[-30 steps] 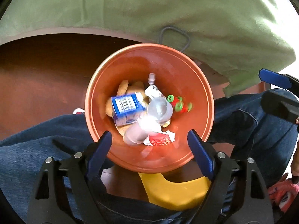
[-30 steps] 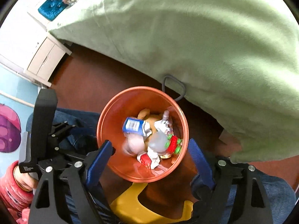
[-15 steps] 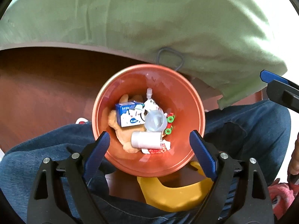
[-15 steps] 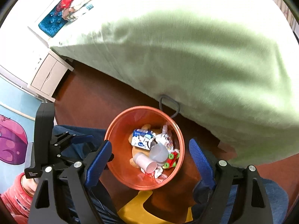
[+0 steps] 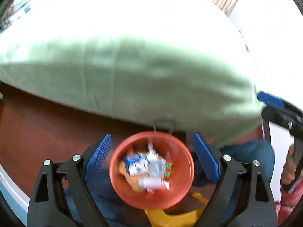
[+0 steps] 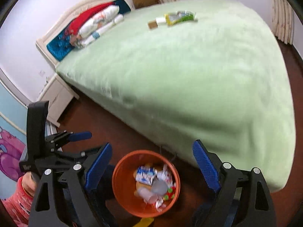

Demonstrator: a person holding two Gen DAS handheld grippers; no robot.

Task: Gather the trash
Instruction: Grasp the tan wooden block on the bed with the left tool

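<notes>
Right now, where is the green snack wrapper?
In the right wrist view the green snack wrapper lies on the far part of the green bed, beside a small brown and white box, well away from the orange bin on the floor.

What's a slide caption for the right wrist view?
Open right gripper above the orange bin of trash; a wrapper lies on the green bed.

Bin (image 5: 151,198) trash smears into blur in the left view, labels unreadable. Bed (image 5: 132,28) top washes out white there. Wrapper (image 6: 180,17) print too small. Yellow thing (image 6: 144,222) cut off below.
</notes>
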